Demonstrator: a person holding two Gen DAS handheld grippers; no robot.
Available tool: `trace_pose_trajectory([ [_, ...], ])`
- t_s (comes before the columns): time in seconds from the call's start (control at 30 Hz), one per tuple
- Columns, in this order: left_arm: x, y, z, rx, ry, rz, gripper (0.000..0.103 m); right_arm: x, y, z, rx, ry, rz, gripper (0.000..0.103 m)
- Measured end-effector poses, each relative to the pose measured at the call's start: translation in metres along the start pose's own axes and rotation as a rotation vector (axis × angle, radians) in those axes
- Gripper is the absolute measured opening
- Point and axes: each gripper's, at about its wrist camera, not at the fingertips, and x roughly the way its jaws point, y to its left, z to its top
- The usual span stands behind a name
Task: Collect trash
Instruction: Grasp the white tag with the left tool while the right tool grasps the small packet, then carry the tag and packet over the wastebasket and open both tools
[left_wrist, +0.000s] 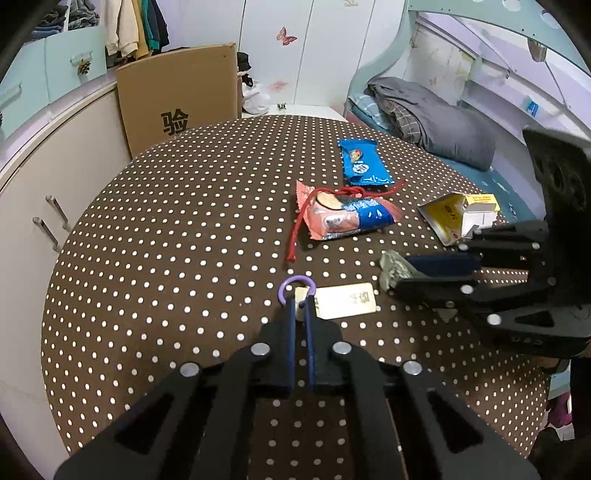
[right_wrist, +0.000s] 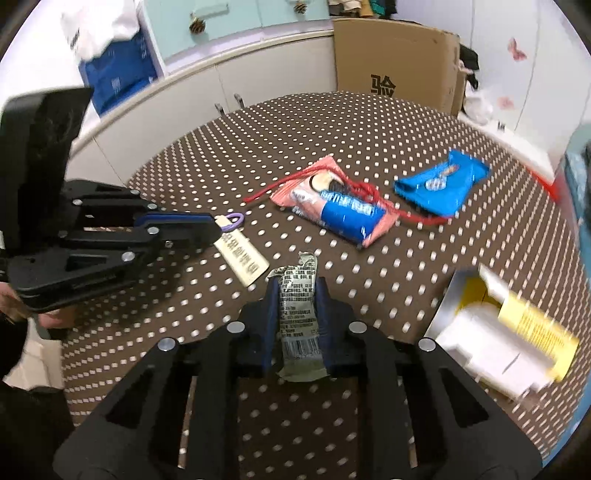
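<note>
My left gripper (left_wrist: 301, 301) is shut on a cream tag (left_wrist: 345, 301) with a purple ring (left_wrist: 295, 286), low over the dotted table (left_wrist: 166, 258); it also shows in the right wrist view (right_wrist: 218, 225) with the tag (right_wrist: 243, 262). My right gripper (right_wrist: 297, 284) is shut on a grey-green wrapper (right_wrist: 299, 310), seen from the left wrist view (left_wrist: 397, 271) as crumpled foil (left_wrist: 393, 266). A pink-and-blue snack pack (left_wrist: 347, 216) with a red string (left_wrist: 299, 225), a blue wrapper (left_wrist: 362, 162) and a yellow-and-white carton (left_wrist: 461, 214) lie on the table.
A cardboard box (left_wrist: 181, 99) leans behind the table beside white cabinets (left_wrist: 44, 192). A bed with a grey blanket (left_wrist: 436, 118) stands at the right. The right wrist view shows the snack pack (right_wrist: 332, 210), blue wrapper (right_wrist: 439, 184) and carton (right_wrist: 506, 332).
</note>
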Motion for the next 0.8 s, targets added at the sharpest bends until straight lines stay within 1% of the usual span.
trace_pose_trajectory([
  [0.07,-0.001,-0.002,-0.002,0.013,-0.003,0.001,0.005,-0.005,-0.003,-0.005,0.032,0.002,0.011,0.021],
  [0.13,-0.001,-0.005,-0.003,0.019,-0.006,0.002,0.008,-0.007,-0.003,-0.007,0.023,0.002,0.008,0.022],
  [0.17,0.000,-0.006,-0.003,0.022,-0.004,0.002,0.019,-0.008,-0.002,-0.008,0.017,0.000,0.004,0.022],
  [0.2,0.001,-0.008,-0.003,0.022,-0.005,0.007,0.031,-0.009,-0.001,-0.008,0.013,0.000,-0.001,0.022],
  [0.23,0.002,-0.010,-0.002,0.024,-0.011,0.011,0.034,-0.009,0.001,-0.008,0.005,0.000,-0.011,0.022],
  [0.3,0.005,-0.013,0.002,0.028,-0.013,0.000,0.035,-0.008,0.007,-0.009,-0.023,0.002,-0.039,0.023],
  [0.33,0.007,-0.016,0.003,0.035,-0.012,-0.010,0.034,-0.007,0.010,-0.009,-0.035,0.002,-0.053,0.023],
  [0.37,0.008,-0.018,0.004,0.042,-0.009,-0.011,0.029,-0.006,0.011,-0.008,-0.044,0.002,-0.062,0.023],
  [0.4,0.010,-0.019,0.006,0.050,-0.007,-0.011,0.017,-0.006,0.012,-0.009,-0.051,0.002,-0.076,0.023],
  [0.43,0.011,-0.022,0.007,0.061,-0.005,-0.004,0.017,-0.007,0.013,-0.010,-0.045,0.002,-0.086,0.021],
  [0.47,0.012,-0.024,0.007,0.066,-0.003,0.001,0.009,-0.008,0.013,-0.011,-0.039,0.002,-0.093,0.020],
  [0.53,0.012,-0.027,0.007,0.068,0.001,-0.007,0.002,-0.012,0.012,-0.016,-0.020,-0.002,-0.093,0.019],
  [0.57,0.012,-0.028,0.007,0.063,0.003,-0.014,0.000,-0.015,0.011,-0.019,-0.008,-0.007,-0.088,0.019],
  [0.67,0.010,-0.029,0.006,0.059,-0.001,-0.026,0.000,-0.025,0.005,-0.024,0.027,-0.026,-0.063,0.019],
  [0.8,0.007,-0.033,0.008,0.064,-0.017,-0.007,0.001,-0.039,-0.007,-0.030,0.069,-0.049,-0.057,0.019],
])
